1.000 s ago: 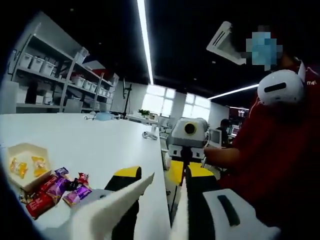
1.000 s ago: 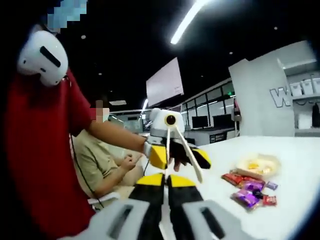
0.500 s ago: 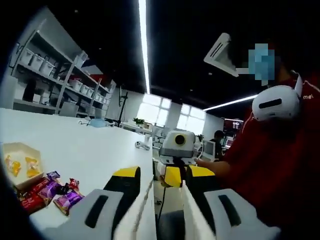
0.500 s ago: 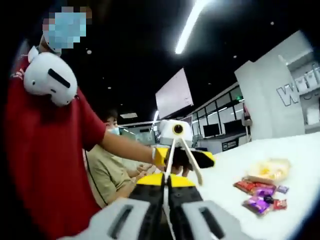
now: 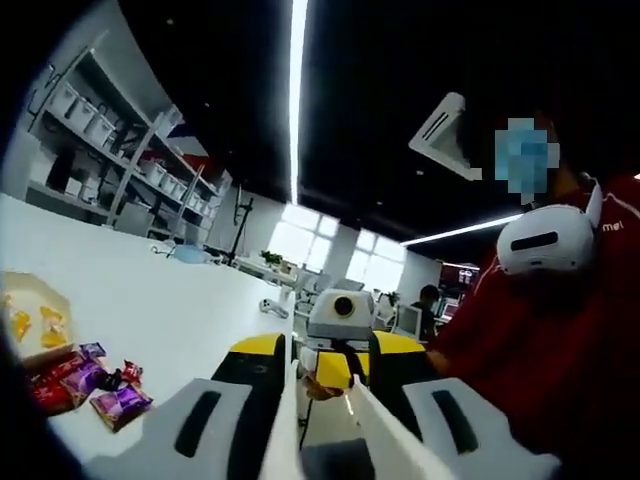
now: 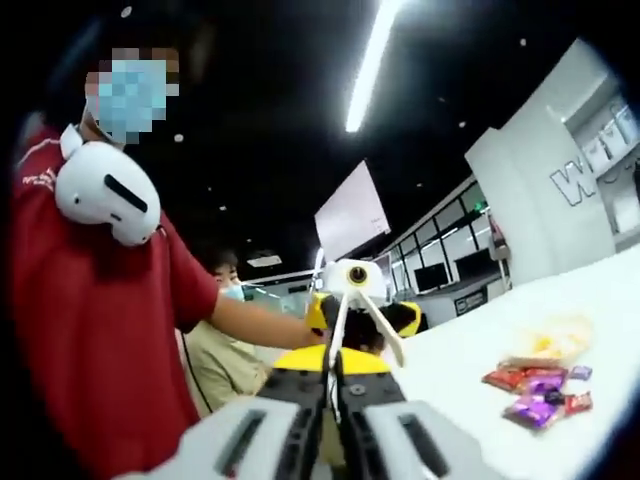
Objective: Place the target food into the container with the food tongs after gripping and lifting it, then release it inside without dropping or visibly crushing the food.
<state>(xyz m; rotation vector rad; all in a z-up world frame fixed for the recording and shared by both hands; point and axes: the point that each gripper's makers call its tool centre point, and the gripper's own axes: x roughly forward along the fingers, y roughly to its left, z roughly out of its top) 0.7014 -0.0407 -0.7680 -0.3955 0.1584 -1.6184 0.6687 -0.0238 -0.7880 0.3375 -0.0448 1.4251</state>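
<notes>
White table, shelving, wrapped candies, ceiling light strip

— Operator's clothing?
— Red short-sleeved shirt with small white lettering at the shoulder; a white rounded device with a dark slot hangs at the neck.
— Grippers?
— Left gripper and right gripper: grey-white bodies with dark slots, black jaws tipped yellow.
</notes>
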